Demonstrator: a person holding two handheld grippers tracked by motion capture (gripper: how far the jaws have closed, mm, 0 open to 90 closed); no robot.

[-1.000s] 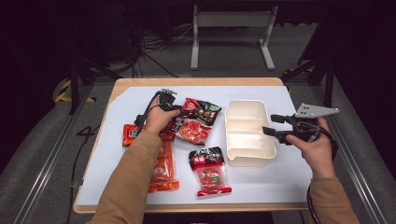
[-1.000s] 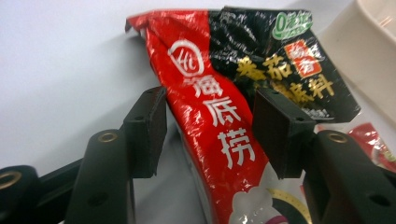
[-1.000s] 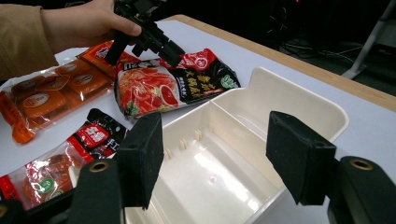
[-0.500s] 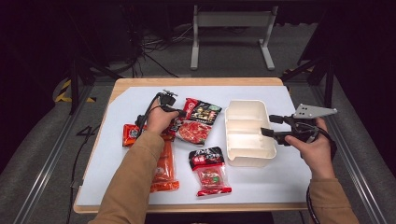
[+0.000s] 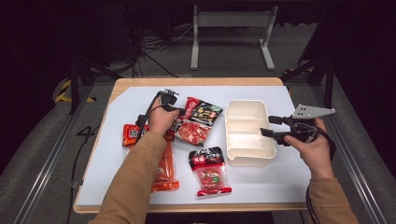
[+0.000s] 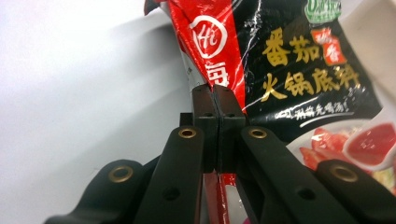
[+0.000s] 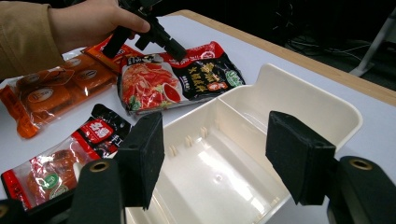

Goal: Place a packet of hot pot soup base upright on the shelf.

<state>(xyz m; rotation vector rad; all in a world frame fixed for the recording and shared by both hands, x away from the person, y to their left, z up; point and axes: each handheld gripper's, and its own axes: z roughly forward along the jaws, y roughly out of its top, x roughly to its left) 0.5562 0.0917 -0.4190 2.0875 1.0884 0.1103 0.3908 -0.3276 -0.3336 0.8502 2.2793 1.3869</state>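
One black-red sauce packet (image 6: 280, 79) — edge pinched, left claw (image 6: 216, 100)

"番茄火锅底料" on black-red packet (image 6: 299, 70)

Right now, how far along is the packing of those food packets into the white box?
Nothing is packed yet: the white box holds no packets. In hand: the left gripper is shut on the edge of the black-and-red packet. The right gripper is open above the box. The other packets lie on the table.
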